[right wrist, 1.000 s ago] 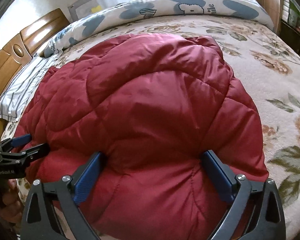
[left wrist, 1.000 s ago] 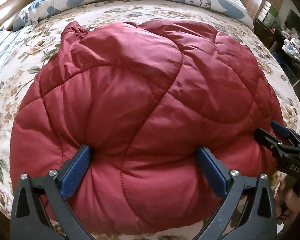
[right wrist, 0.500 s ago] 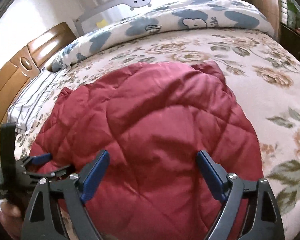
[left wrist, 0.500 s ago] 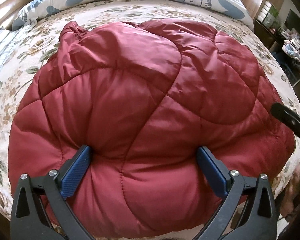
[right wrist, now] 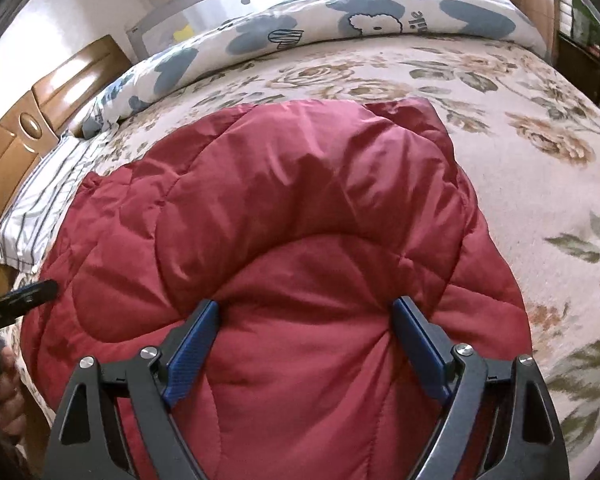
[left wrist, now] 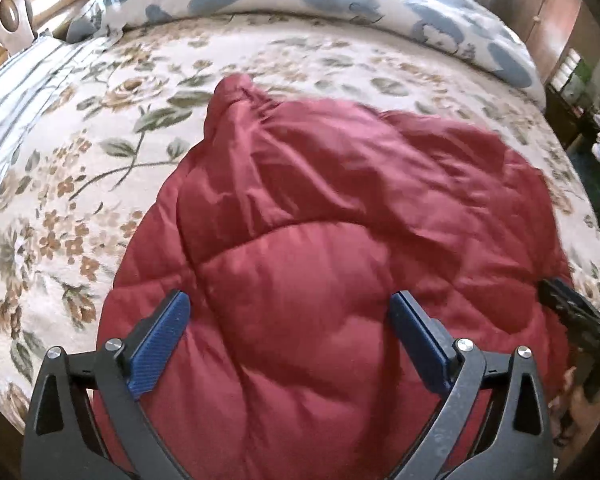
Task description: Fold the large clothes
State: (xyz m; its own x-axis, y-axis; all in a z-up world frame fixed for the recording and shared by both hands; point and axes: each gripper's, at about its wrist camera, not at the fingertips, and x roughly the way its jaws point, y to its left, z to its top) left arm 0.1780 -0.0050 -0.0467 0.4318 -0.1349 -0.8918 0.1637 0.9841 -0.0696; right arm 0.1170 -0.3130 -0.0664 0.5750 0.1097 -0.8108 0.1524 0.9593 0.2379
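Bed [right wrist: 540,184]: a wide bed with a floral cover fills both views; a rolled blue-and-white duvet [right wrist: 340,20] lies along the far side, and a wooden headboard [right wrist: 40,128] and a striped pillow [right wrist: 40,200] sit at the left.

Coat [right wrist: 300,220]: a dark red quilted garment lies on the near half of the bed, its near edge bunched at the bed's edge.

Progress: it looks partly folded. From the right wrist view an upper layer is doubled over the lower one, with a curved fold line across the middle. It is a rounded, puffy bundle, not yet a flat neat packet.

Left to do: I judge at least one more fold and some pressing flat are needed; a loose peak of cloth sticks up at the far left corner in the left wrist view.

Look of the coat: shiny, padded, stitched in diamond panels, creased and springy; likely to spring open if let go.

Right gripper [right wrist: 306,352]: jaws set wide with a puffed fold of the coat between the blue pads, pinching the cloth inward; it grips the coat.

Left gripper [left wrist: 288,344]: jaws wide over the near edge; the picture is blurred, so I cannot tell whether the pads press on the cloth.
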